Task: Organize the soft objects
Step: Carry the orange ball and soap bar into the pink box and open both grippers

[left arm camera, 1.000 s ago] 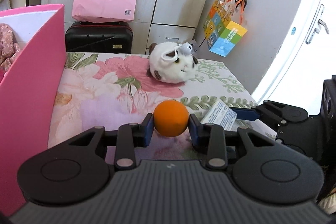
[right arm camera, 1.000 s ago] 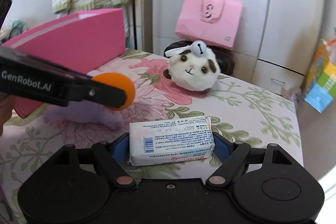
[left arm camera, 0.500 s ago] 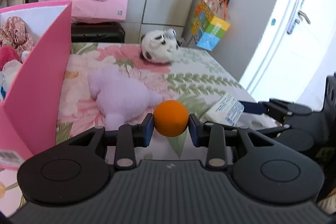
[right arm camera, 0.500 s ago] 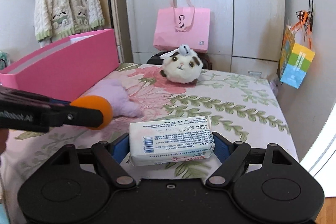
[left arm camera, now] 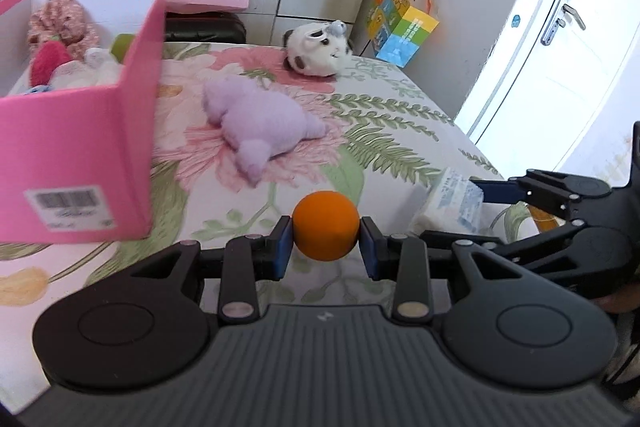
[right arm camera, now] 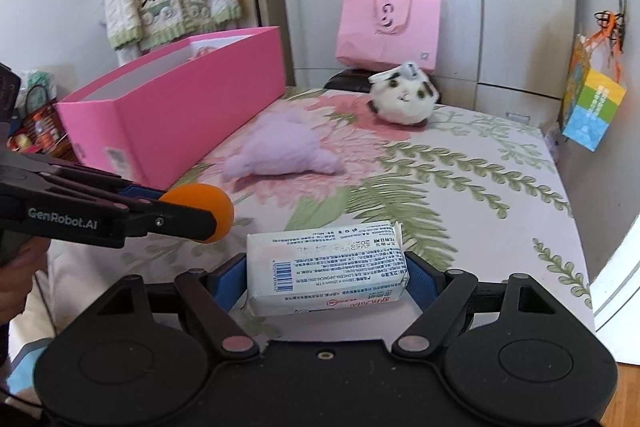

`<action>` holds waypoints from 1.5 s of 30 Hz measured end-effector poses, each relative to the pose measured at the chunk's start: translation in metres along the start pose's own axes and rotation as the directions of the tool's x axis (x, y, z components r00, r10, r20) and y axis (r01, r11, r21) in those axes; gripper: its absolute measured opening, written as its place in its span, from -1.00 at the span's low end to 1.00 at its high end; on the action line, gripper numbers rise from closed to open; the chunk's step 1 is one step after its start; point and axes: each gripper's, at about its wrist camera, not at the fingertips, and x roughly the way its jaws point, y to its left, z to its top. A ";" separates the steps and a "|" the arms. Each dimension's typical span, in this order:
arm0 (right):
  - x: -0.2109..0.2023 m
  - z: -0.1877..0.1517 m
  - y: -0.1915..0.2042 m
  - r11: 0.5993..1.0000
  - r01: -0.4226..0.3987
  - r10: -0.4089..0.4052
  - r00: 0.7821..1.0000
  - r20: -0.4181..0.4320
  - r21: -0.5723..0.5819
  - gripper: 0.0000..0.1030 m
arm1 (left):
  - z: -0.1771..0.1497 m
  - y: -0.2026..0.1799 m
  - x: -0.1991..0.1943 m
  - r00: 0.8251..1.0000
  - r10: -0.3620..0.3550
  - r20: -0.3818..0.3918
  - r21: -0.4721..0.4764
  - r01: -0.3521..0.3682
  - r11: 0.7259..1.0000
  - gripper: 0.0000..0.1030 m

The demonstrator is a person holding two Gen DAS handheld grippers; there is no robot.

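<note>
Left wrist view: left gripper (left arm camera: pixel 325 241) is closed most of the way, blue pads pinching the orange ball (left arm camera: pixel 325 225) at its widest line, so it sits centred and shouldn't roll out. Ball hangs above the floral bedspread (left arm camera: pixel 400 115), not touching it. Pink box (left arm camera: pixel 76 155) stands at the left with soft items already inside, which reads as the drop target, likely why both loads are carried low and near it. Purple plush (left arm camera: pixel 262 125) lies loose on the bed just beside the box; white-and-brown plush (left arm camera: pixel 318 53) sits further back, well apart. The right gripper (left arm camera: pixel 476 193) enters from the right edge carrying a tissue pack (left arm camera: pixel 452 201). Right wrist view: right gripper (right arm camera: pixel 326 277) stands fairly wide, pads pressed on the short ends of the tissue pack (right arm camera: pixel 326 267), gripped lengthwise, so the soft pack is held flat, label up. The left gripper (right arm camera: pixel 202 213) crosses from the left with the ball (right arm camera: pixel 204 211) at its tip, near the box's (right arm camera: pixel 172 123) front corner. Both plush toys untouched; I'd guess box drop comes next, ball first.
</note>
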 end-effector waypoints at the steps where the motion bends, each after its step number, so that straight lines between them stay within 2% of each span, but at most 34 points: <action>1: -0.002 0.000 0.002 1.000 -0.015 0.015 1.000 -0.003 0.000 0.64 | -0.001 0.002 -0.005 1.000 0.011 0.003 0.000 -0.011 1.000 -0.33; 6: -0.014 0.010 0.016 0.997 -0.069 0.069 0.998 -0.013 -0.022 0.64 | -0.004 0.014 -0.030 0.999 0.035 -0.002 -0.012 -0.035 0.999 -0.34; 14: -0.023 0.041 0.051 0.976 -0.180 0.178 0.984 -0.028 -0.125 0.64 | 0.002 0.035 -0.075 0.999 0.036 -0.002 -0.012 -0.036 0.999 -0.33; 16: -0.024 0.049 0.060 0.966 -0.204 0.201 0.979 -0.033 -0.157 0.64 | 0.006 0.040 -0.087 0.999 0.040 0.020 0.002 -0.040 0.999 -0.33; 20: -0.024 0.067 0.082 0.944 -0.244 0.245 0.969 -0.023 -0.222 0.64 | 0.015 0.052 -0.102 0.993 0.097 0.073 0.000 -0.097 0.995 -0.33; 26: -0.007 0.099 0.109 0.918 -0.265 0.281 0.960 0.012 -0.295 0.65 | 0.038 0.078 -0.115 0.985 0.113 0.129 -0.032 -0.109 0.993 -0.33; 33: 0.024 0.144 0.131 0.878 -0.290 0.334 0.941 0.055 -0.381 0.65 | 0.070 0.107 -0.116 0.970 0.160 0.182 -0.046 -0.154 0.987 -0.33; 37: 0.050 0.163 0.145 0.848 -0.280 0.333 0.942 0.042 -0.450 0.65 | 0.090 0.125 -0.100 0.967 0.192 0.170 -0.061 -0.184 0.981 -0.34; 39: 0.063 0.172 0.151 0.839 -0.251 0.309 0.950 0.041 -0.483 0.65 | 0.100 0.136 -0.089 0.962 0.220 0.159 -0.068 -0.211 0.975 -0.33; 42: 0.088 0.190 0.153 0.820 -0.259 0.297 0.955 -0.007 -0.511 0.65 | 0.112 0.152 -0.073 0.969 0.213 0.127 -0.090 -0.202 0.975 -0.34; 45: 0.113 0.203 0.153 0.811 -0.280 0.290 0.955 -0.063 -0.514 0.65 | 0.123 0.162 -0.055 0.965 0.247 0.094 -0.099 -0.237 0.966 -0.34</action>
